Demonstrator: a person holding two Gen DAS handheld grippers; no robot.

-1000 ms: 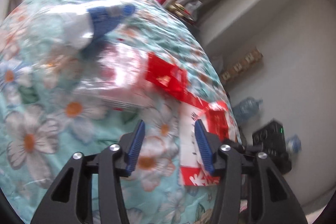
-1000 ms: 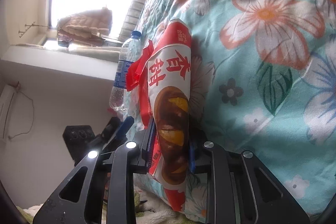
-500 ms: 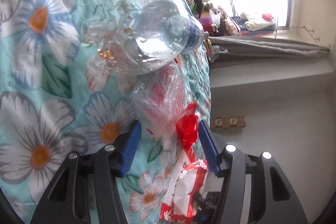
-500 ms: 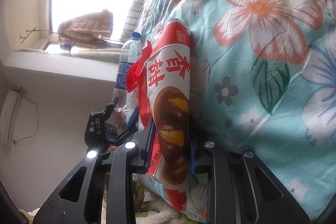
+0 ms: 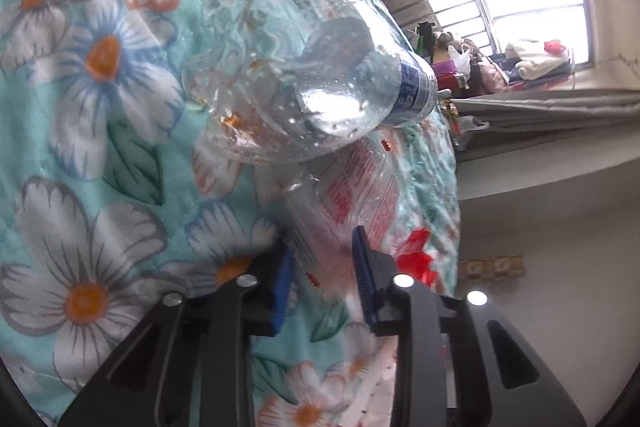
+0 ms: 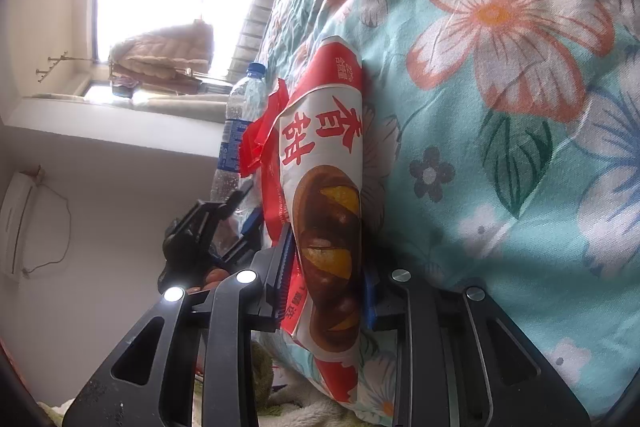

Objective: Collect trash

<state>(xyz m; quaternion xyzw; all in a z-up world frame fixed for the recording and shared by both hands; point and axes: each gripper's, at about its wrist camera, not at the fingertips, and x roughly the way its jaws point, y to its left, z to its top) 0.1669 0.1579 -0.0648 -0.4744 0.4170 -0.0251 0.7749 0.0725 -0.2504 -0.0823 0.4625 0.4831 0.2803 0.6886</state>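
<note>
Landmark: the flowered blanket (image 5: 100, 155); I give every place relative to it.
Left gripper (image 5: 322, 283): my jaws are clenched on a clear plastic wrapper (image 5: 360, 195) with red print, which lies on the blanket.
Right gripper (image 6: 326, 279): my jaws are clamped on a snack bag (image 6: 324, 163), red and white with a brown picture, which lies flat against the blanket near its edge.
Bottle (image 5: 312, 99): a clear plastic one with a blue label, lying on the blanket just beyond the wrapper; I cannot tell if they touch.
Red scrap (image 6: 260, 131): thin red plastic, next to the snack bag, at the blanket's edge.
How the wrapper handles: I judge it very light, soft and slippery; it crumples, so I should pinch a bunched part, not a single layer.
How the snack bag handles: light and limp, probably empty; a grip across the middle seems safe.
How the bottle handles: light, stiff, round, so it may roll; I would take it across the body.
</note>
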